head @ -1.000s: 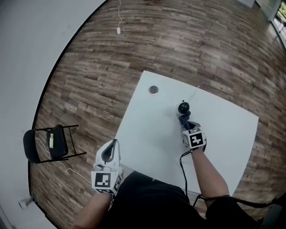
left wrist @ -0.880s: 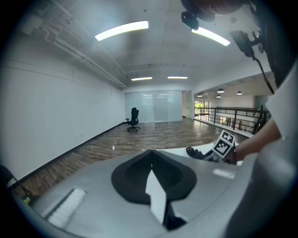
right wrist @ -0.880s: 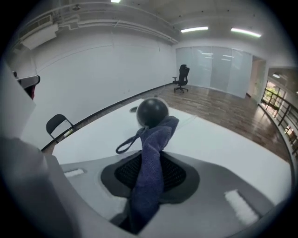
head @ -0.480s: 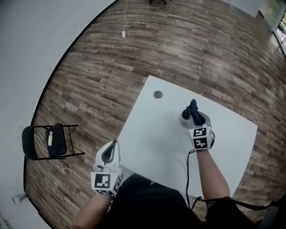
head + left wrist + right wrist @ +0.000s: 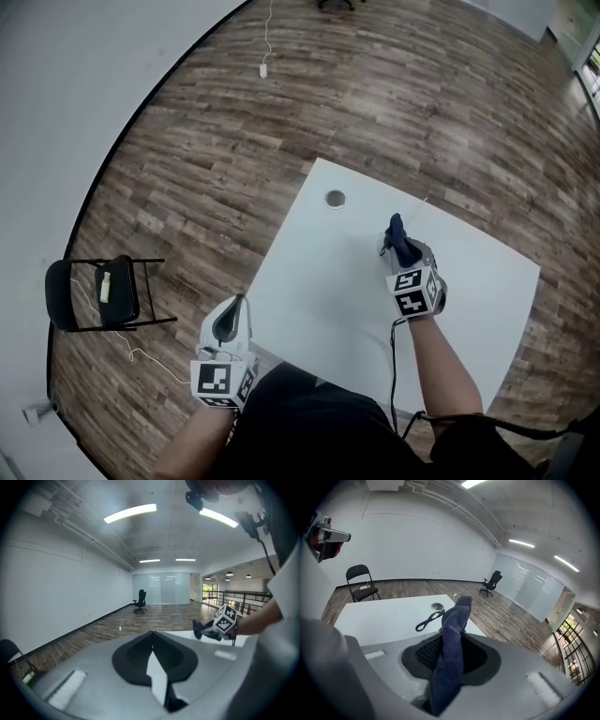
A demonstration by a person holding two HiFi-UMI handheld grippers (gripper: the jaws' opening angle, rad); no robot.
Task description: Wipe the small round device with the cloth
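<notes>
Now | table (image 5: 319,272), maybe grommet (image 5: 335,199) | wood floor (image 5: 187,169), chair (image 5: 98,295) | right gripper (image 5: 405,249) clamps cloth (image 5: 397,228)

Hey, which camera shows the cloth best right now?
The right gripper view: the cloth fills the middle, pinched between the jaws, weave plain. The head view shows only a small dark tip past the right gripper. The left gripper view shows it tiny and far off.

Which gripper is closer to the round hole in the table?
Right. The right gripper is over the table near the hole; the left gripper is off the table's near edge.
</notes>
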